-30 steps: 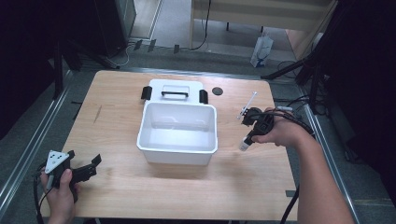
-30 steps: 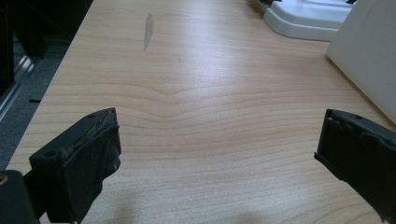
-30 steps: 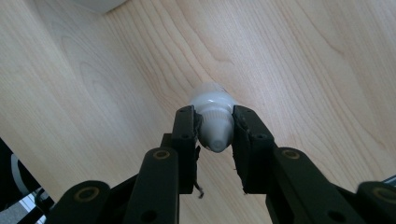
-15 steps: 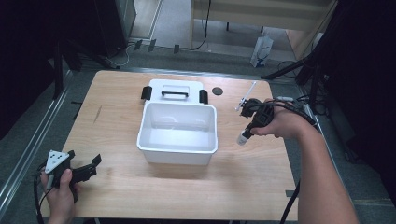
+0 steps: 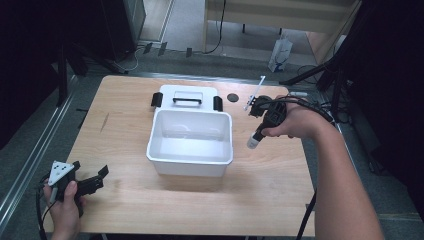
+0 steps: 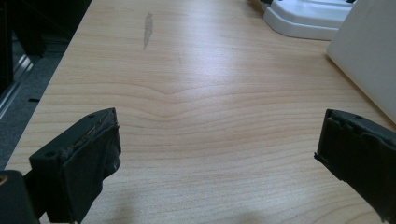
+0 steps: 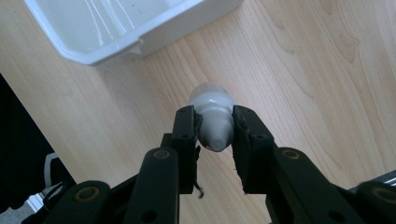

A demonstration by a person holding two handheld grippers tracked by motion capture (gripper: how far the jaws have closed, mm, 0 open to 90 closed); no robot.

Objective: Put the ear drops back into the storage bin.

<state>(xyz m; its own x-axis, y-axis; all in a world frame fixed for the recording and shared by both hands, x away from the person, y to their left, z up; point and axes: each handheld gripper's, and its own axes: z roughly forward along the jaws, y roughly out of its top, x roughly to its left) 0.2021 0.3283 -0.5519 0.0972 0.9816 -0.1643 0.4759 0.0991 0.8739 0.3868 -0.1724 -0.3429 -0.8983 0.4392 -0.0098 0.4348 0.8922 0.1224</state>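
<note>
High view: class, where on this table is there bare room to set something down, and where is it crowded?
Bare wood lies left of the white bin, and along the near edge between the left gripper and the person's right forearm. It is crowded behind the bin, where the lid lies, and right of it, where the right gripper holds a small bottle.

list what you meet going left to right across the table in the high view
left gripper → white bin → small bottle in the right gripper
</note>
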